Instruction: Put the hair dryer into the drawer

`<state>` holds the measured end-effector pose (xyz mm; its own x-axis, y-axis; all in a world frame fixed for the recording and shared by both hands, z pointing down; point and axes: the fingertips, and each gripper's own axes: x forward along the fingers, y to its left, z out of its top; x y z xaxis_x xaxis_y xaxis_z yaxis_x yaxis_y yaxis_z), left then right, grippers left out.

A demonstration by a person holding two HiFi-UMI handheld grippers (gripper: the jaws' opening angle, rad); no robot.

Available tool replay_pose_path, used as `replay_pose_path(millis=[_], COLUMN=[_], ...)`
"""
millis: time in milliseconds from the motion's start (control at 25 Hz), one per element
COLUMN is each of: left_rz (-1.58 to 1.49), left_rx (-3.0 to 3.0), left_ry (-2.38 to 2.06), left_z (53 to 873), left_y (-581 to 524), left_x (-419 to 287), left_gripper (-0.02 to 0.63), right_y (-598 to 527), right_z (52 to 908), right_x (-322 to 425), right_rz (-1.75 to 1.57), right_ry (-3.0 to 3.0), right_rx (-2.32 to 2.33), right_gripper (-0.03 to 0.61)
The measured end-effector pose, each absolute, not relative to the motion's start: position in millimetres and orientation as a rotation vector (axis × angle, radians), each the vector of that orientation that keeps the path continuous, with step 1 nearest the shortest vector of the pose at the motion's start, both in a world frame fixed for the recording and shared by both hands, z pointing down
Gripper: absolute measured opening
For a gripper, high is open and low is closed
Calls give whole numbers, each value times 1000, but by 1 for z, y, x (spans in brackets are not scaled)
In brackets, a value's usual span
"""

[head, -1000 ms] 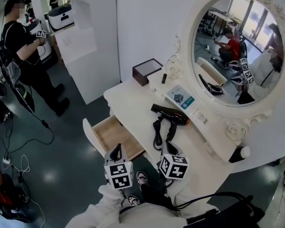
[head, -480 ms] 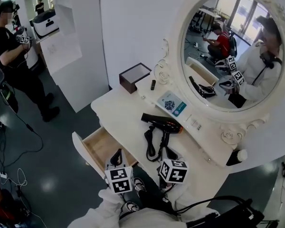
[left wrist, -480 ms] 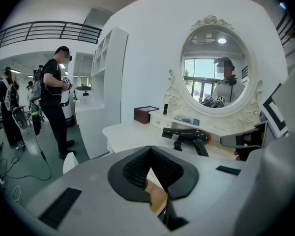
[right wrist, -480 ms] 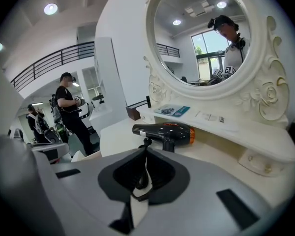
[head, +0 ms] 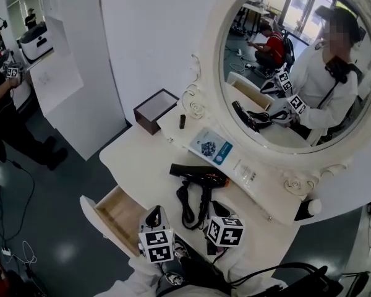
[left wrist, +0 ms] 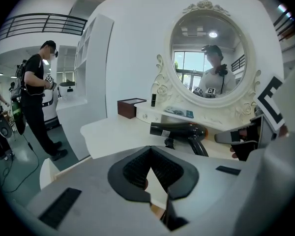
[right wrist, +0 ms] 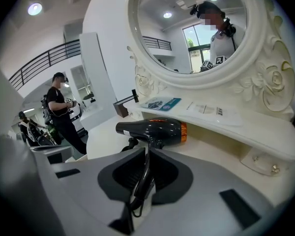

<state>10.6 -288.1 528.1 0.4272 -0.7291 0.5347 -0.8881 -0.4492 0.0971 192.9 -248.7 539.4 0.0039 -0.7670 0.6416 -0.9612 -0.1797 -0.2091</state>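
I have both tools low over the near edge of the white dressing table. My left gripper has its jaws pressed together with nothing in them, and it hangs over the near right corner of the open drawer. The drawer sticks out from the table's left front, its wooden bottom showing.

My right gripper is closed too, tips touching and holding nothing. It sits just near of the hair dryer's handle.

The hair dryer is out of the drawer, lying on the tabletop. It's black with an orange ring at its right end, nozzle pointing left and handle pointing toward me. Its black cord is looped on the table just left of the handle, between the dryer and the drawer side.

Farther back on the raised shelf I see a blue-and-white card, a small dark bottle and a brown box at the far left corner. The big oval mirror stands behind them all. A person in black stands on the floor, well apart at the far left.
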Motion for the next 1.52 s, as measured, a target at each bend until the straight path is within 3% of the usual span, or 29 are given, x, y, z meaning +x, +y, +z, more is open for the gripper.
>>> replay_pose_path(millis=[160,280,520,800,1520], left_rz=[631,653,687,716,754], left_rx=[2328,2328,2331,2319,2286], left_ry=[-1343,-1319,-1289,-1292,-1280], left_z=[538,546,557,567,592], left_y=[-300,-307,-319,-330,-344], left_x=[24,32,46,48,43], left_gripper=[0,0,0,0,0], right_y=[-258,-263,-273,-285,-312], right_z=[550,559,577,596,618], right_x=[200,202,210,209,208], right_rz=[998,1045,1122,1266,1341], right_ry=[-1778,-1774,-1752,-1757,-1702], right_rx=[1986,1960,1934,1908,1884], right_gripper=[64,152,172,238,252])
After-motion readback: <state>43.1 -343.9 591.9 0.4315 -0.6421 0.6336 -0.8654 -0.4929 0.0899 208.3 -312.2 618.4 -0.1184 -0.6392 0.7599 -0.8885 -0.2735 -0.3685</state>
